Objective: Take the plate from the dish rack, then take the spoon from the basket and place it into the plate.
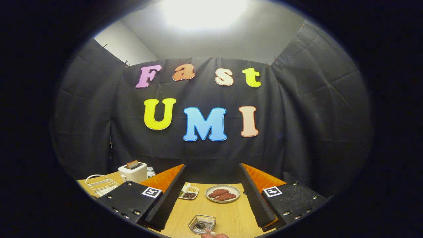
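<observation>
The gripper (211,198) is held above a wooden table (231,216) with its 2 fingers spread wide apart and nothing between them; neither finger touches any object. Low between the fingers, nearest the camera, a small wire basket (202,224) rests on the table with the spoon (201,226) lying inside it, dark bowl toward the basket's centre and handle running out toward the near edge. A small part of a person's hand (214,235) shows just beside the spoon handle; whether it touches the handle cannot be determined. Beyond the basket, farther along the table between the fingers, a round plate (222,193) carries 2 reddish-brown pieces of food. Just beside that plate, toward the left finger, stands a divided tray (188,192) holding small grains or seeds in separate compartments. Beyond the left finger, a white wire dish rack (100,185) stands at the table's far left; its contents cannot be determined. Near it are a white toaster (133,172) with 1 slice of bread (132,164) in the slot and a small bottle (151,172) just beside the toaster.
</observation>
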`<state>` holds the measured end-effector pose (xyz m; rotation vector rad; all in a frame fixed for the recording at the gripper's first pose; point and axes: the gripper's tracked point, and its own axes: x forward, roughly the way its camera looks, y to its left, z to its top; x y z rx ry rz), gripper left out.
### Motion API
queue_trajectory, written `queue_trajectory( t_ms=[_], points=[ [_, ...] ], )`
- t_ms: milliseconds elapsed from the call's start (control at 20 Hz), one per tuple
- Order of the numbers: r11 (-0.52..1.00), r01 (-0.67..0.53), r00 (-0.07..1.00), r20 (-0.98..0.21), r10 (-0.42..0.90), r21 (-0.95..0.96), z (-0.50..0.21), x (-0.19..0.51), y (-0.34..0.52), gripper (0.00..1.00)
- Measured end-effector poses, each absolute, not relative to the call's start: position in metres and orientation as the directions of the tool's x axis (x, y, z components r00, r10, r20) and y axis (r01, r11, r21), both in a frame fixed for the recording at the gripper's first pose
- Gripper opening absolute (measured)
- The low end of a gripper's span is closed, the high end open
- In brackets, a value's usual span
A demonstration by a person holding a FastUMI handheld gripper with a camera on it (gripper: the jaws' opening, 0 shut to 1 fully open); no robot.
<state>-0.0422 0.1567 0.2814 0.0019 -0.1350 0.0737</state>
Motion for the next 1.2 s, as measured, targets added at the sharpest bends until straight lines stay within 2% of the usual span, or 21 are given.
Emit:
queue_trajectory(
  t_ms=[250, 550, 900, 1200],
  points=[
    [0.994, -0.112, 0.99, 0.086, 0.112, -0.004, 0.288, -0.037, 0.212, 0.96],
    [0.984, -0.177, 0.983, -0.035, 0.178, 0.035, 0.272, -0.028, 0.278, 0.96],
    [0.974, -0.199, 0.926, -0.306, 0.223, 0.107, 0.226, -0.023, 0.324, 0.96],
    [0.967, -0.209, 0.828, -0.499, 0.255, 0.147, 0.18, -0.026, 0.358, 0.96]
  ],
)
